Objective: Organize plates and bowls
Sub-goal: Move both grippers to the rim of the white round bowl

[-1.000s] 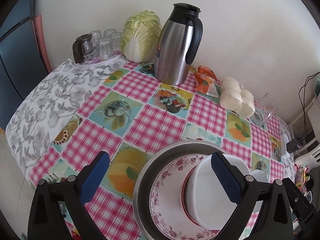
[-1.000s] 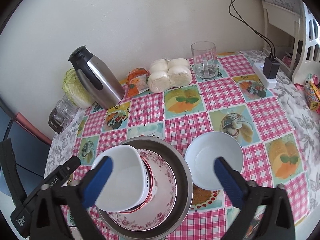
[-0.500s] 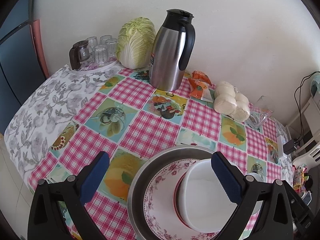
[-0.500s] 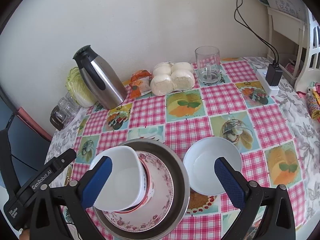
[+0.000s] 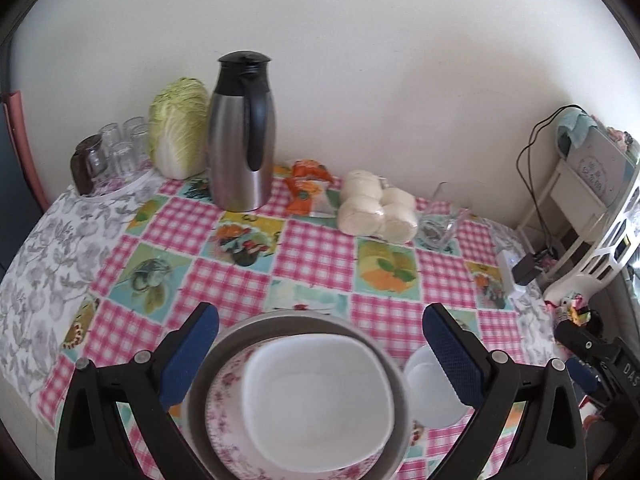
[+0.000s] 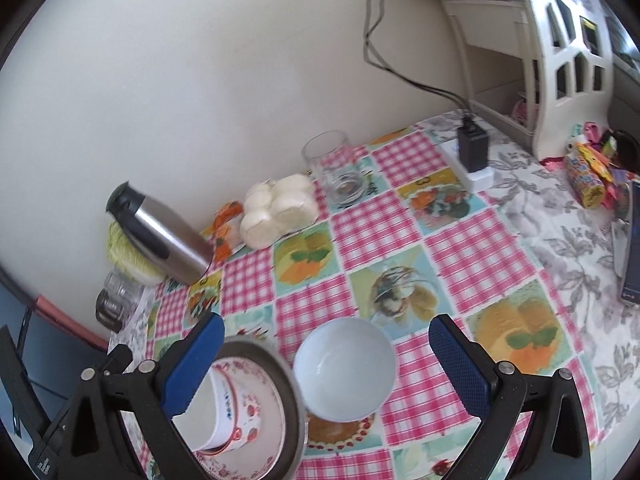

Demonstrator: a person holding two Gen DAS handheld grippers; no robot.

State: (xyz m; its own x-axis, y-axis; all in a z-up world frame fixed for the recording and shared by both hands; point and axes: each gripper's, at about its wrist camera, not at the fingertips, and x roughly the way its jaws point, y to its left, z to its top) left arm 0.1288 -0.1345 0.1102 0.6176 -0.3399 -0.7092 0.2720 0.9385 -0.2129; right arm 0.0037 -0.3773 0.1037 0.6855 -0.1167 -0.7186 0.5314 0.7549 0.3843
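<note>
While both of my grippers hung spread above the pink-checked tablecloth (image 6: 472, 248), the stacking of the dishes stood partly done. My left gripper (image 5: 320, 356) hovered with its blue pads wide apart over the round grey metal pan (image 5: 224, 344), which held the pink-flowered plate (image 5: 228, 384) and, on top of that, the squarish white bowl (image 5: 316, 392); neither pad touched the pan's rim, and the gripper held nothing. My right gripper (image 6: 328, 364) was likewise released and empty, its blue pads straddling the round pale-blue bowl (image 6: 344, 368) that sat on the cloth just beside the pan, apart from both pads.

Judging by the layout, the step in hand was collecting that last loose bowl. The next move would call for lowering the right gripper until one pad dropped inside the bowl and the other outside its wall, pinching the rim, then lifting it across into the squarish white bowl. The pan's edge sat very near the bowl on the left-pad side, so the descent would need care not to knock it.

Against the wall stood the steel thermos jug (image 5: 244, 140), a pale green cabbage (image 5: 178, 128), wrapped white buns (image 5: 376, 208) and a clear glass mug (image 6: 332, 168), all well apart from the work.
</note>
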